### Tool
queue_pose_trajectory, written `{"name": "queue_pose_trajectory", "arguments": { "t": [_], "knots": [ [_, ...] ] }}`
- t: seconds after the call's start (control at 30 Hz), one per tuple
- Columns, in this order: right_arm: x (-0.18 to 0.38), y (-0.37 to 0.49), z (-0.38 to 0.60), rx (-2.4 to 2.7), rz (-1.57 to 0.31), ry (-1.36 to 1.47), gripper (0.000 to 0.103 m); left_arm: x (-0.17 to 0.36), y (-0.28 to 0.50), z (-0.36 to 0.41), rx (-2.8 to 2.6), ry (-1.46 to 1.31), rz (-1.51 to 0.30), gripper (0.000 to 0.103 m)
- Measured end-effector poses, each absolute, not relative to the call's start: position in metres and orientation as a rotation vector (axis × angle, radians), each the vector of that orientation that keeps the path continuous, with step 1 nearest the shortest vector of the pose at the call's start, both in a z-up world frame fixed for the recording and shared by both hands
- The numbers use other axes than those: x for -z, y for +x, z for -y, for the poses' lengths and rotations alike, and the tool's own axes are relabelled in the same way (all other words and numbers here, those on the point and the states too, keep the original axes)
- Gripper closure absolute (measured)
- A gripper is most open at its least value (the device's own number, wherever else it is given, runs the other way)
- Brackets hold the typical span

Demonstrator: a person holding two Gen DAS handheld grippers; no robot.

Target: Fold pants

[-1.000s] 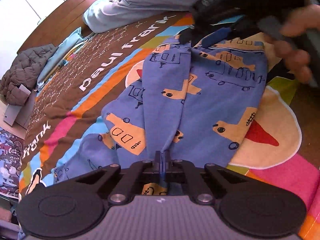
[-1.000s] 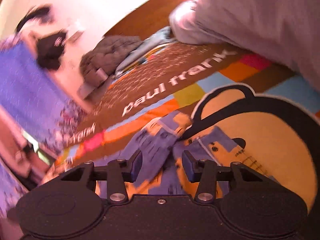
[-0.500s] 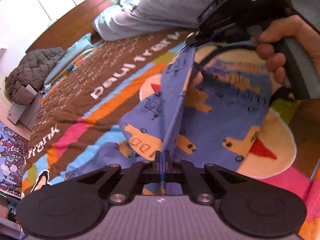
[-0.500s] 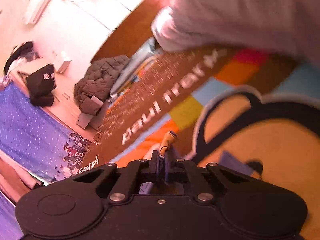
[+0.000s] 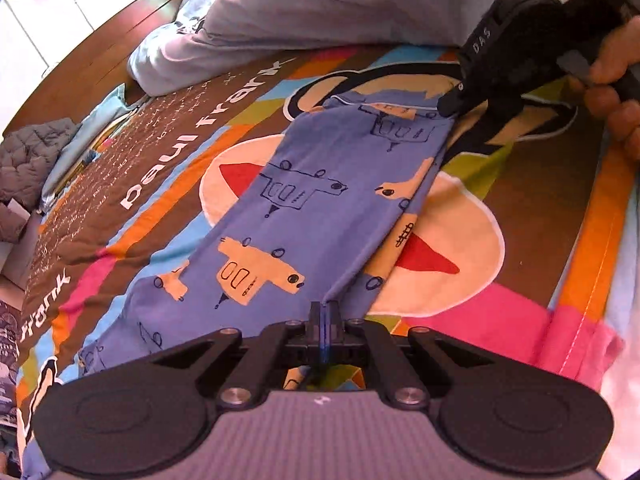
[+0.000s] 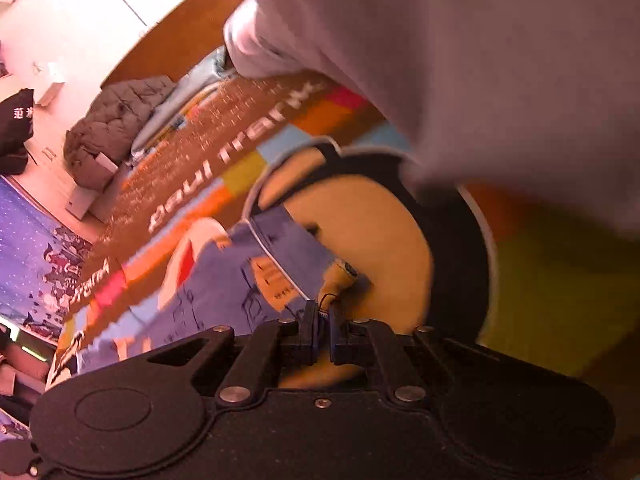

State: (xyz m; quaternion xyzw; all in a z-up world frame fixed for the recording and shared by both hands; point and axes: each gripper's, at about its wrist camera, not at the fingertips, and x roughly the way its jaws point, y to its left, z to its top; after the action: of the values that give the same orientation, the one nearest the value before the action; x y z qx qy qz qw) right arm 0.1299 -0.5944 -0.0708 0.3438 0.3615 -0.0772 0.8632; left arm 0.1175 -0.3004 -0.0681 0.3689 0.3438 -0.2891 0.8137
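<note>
The blue pants (image 5: 312, 208) with orange vehicle prints lie stretched out on a colourful bedspread (image 5: 168, 148). My left gripper (image 5: 324, 312) is shut on the near edge of the pants. My right gripper (image 5: 452, 106) is shut on the far corner by the waistband, held by a hand at the upper right. In the right wrist view the right gripper (image 6: 321, 316) pinches the pants (image 6: 248, 280) at an orange-printed corner, low over the bedspread (image 6: 360, 240). A fold ridge runs between the two grippers.
A pale grey duvet (image 5: 320, 12) is heaped at the head of the bed and fills the upper right of the right wrist view (image 6: 480, 80). A grey quilted jacket (image 5: 28, 160) lies off the bed's left side. A wooden headboard (image 5: 100, 60) stands behind.
Both grippers have pulled the pants taut and lowered them flat onto the bedspread. The right gripper closed on the pants' corner and moved away to the far right.
</note>
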Motion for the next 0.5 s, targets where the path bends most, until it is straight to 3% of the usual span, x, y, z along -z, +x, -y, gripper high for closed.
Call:
{"name": "queue_pose_trajectory", "arguments": {
  "t": [0.17, 0.23, 0.27, 0.33, 0.4, 0.47, 0.5],
  "knots": [
    [0.065, 0.136, 0.585, 0.167, -0.772, 0.612, 0.099, 0.067, 0.118, 0.300, 0.626, 0.772, -0.749, 0.103],
    [0.064, 0.140, 0.577, 0.196, -0.793, 0.517, 0.094, 0.069, 0.122, 0.297, 0.635, 0.763, -0.756, 0.102],
    [0.065, 0.140, 0.575, 0.207, -0.802, 0.492, 0.086, 0.069, 0.123, 0.295, 0.634, 0.749, -0.754, 0.100],
    [0.064, 0.143, 0.572, 0.210, -0.813, 0.449, 0.078, 0.064, 0.128, 0.290, 0.613, 0.691, -0.778, 0.087],
    [0.056, 0.143, 0.566, 0.220, -0.802, 0.366, 0.045, 0.055, 0.132, 0.282, 0.568, 0.609, -0.799, 0.037],
    [0.044, 0.140, 0.556, 0.241, -0.763, 0.234, 0.033, 0.044, 0.136, 0.265, 0.545, 0.495, -0.804, 0.031],
    [0.037, 0.140, 0.548, 0.248, -0.741, 0.155, 0.032, 0.038, 0.137, 0.254, 0.528, 0.437, -0.813, 0.031]
  ]
}}
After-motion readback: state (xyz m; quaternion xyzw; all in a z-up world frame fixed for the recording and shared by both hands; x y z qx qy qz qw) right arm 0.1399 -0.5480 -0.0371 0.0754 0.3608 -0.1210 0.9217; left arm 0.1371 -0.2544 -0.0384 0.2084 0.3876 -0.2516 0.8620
